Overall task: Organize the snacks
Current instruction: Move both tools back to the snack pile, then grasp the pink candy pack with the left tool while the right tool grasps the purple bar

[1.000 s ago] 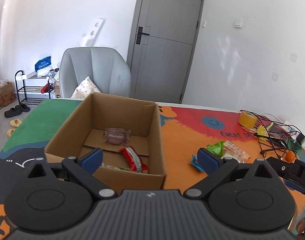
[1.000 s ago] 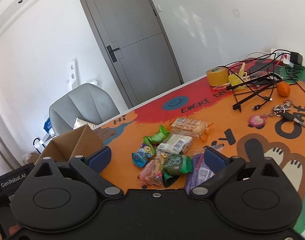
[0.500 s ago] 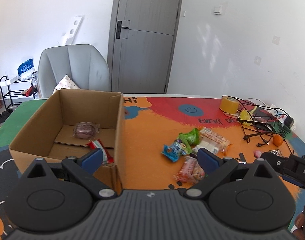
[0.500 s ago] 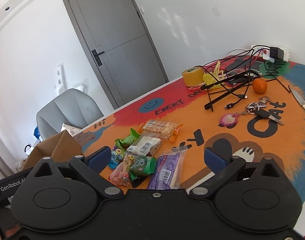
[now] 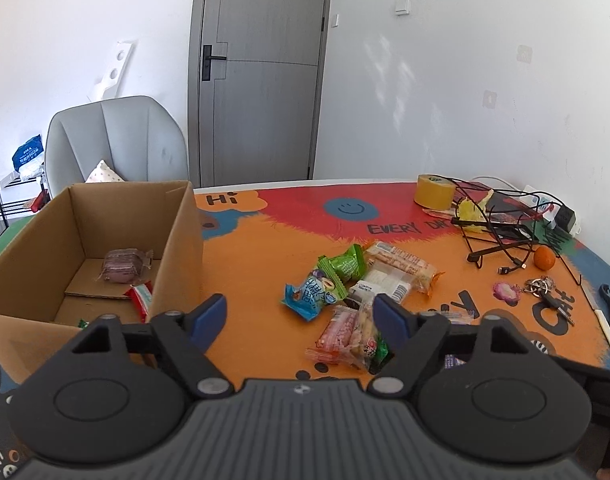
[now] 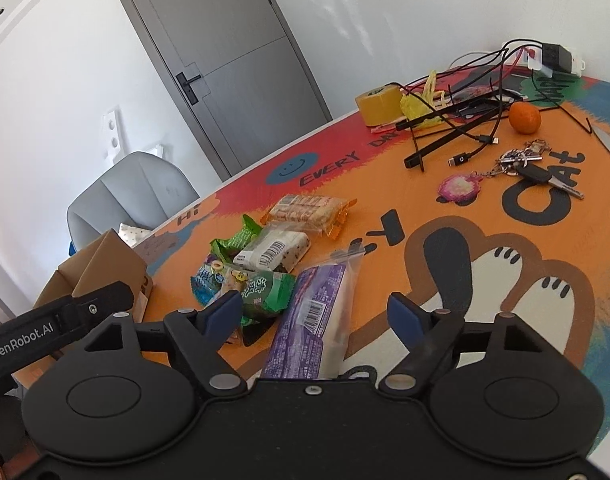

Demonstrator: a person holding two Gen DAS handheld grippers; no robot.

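Nearest the right wrist camera, the right hand-held gripper (image 6: pixel 315 314) hangs over the near edge of the desk (image 6: pixel 485 280). Its jaws have just been closing and stand partly open; the purple snack packet (image 6: pixel 309 320) lies between them, and the pads do not press on it. Just left of that packet lies a dark green packet (image 6: pixel 265 290), with a blue packet (image 6: pixel 205 280) beside it.

The left hand-held gripper (image 5: pixel 299 318) has also just been narrowing its jaws. They are half open with nothing between them, above bare orange desk, and a pink-and-white packet (image 5: pixel 345 330) lies just beside the right fingertip.

Behind it the snack pile goes on toward the middle of the desk: a light green packet (image 5: pixel 345 266), a white bar with a barcode (image 5: pixel 381 286) and a long wafer packet (image 5: pixel 405 264).

At the left edge stands the open cardboard box (image 5: pixel 177 240), holding a brownish wrapped snack (image 5: pixel 123 266) and a red-and-white packet (image 5: pixel 141 298).

Toward the far right corner lie keys (image 5: pixel 545 292), an orange (image 5: pixel 544 258), tangled cables (image 5: pixel 497 220) and a roll of yellow tape (image 5: pixel 435 190).
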